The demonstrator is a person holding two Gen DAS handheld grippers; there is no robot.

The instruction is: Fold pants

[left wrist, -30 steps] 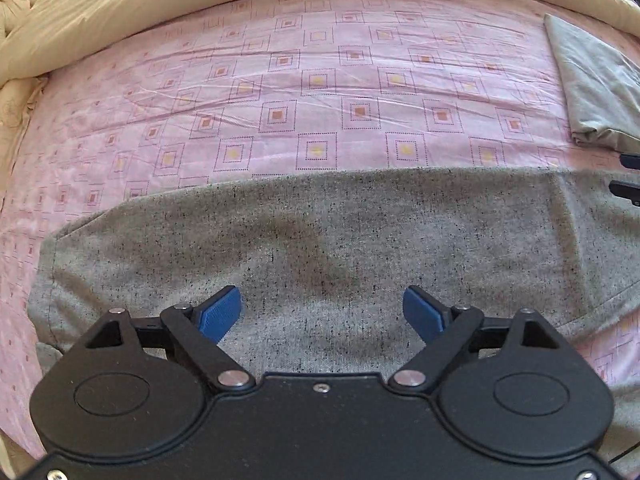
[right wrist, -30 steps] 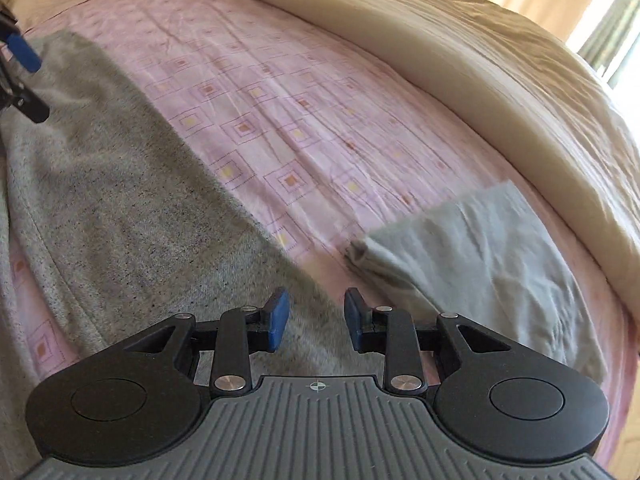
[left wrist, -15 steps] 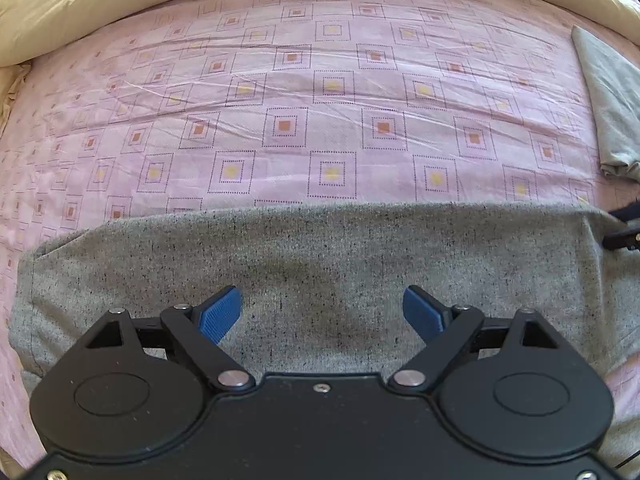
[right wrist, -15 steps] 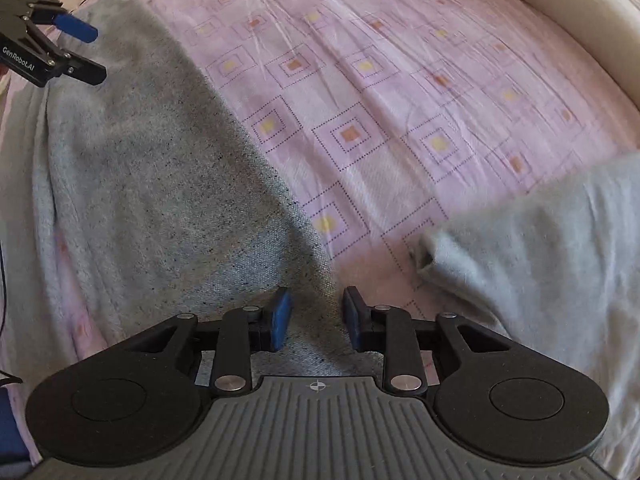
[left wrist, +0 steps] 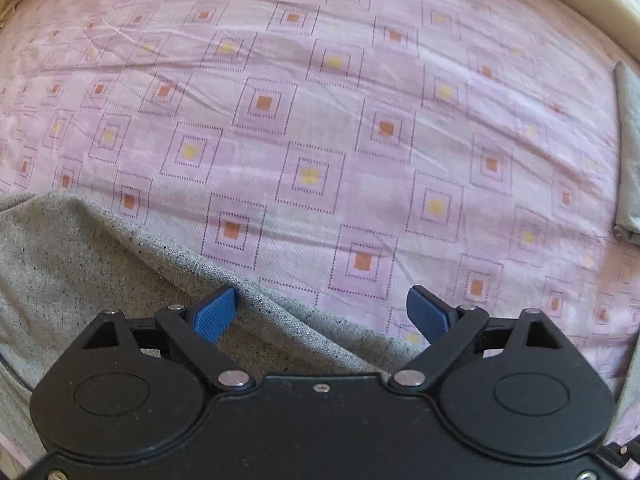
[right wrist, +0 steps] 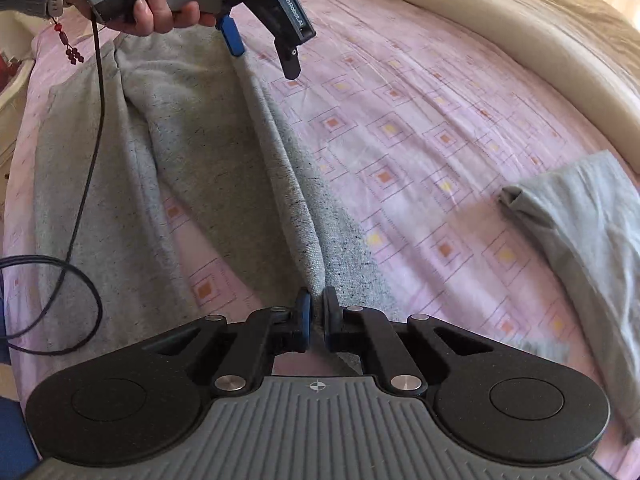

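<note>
Grey speckled pants [right wrist: 208, 168] lie on the pink patterned bedsheet [right wrist: 420, 120]. My right gripper [right wrist: 316, 320] is shut on the pants' near edge, which rises in a taut ridge toward my left gripper [right wrist: 264, 56]. In the left wrist view my left gripper [left wrist: 320, 312] is open, its left blue pad [left wrist: 214, 314] against the pants' raised edge [left wrist: 120, 264], its right pad over bare sheet.
A folded light grey garment [right wrist: 580, 232] lies on the sheet at the right; it also shows in the left wrist view [left wrist: 630, 152]. A cream duvet [right wrist: 520, 28] runs along the far side. A black cable [right wrist: 80, 208] hangs from the left gripper over the pants.
My right gripper has shut on the pants' edge and lifted it. My left gripper has moved toward the same far edge, and the pants now slope up in a ridge between them.
</note>
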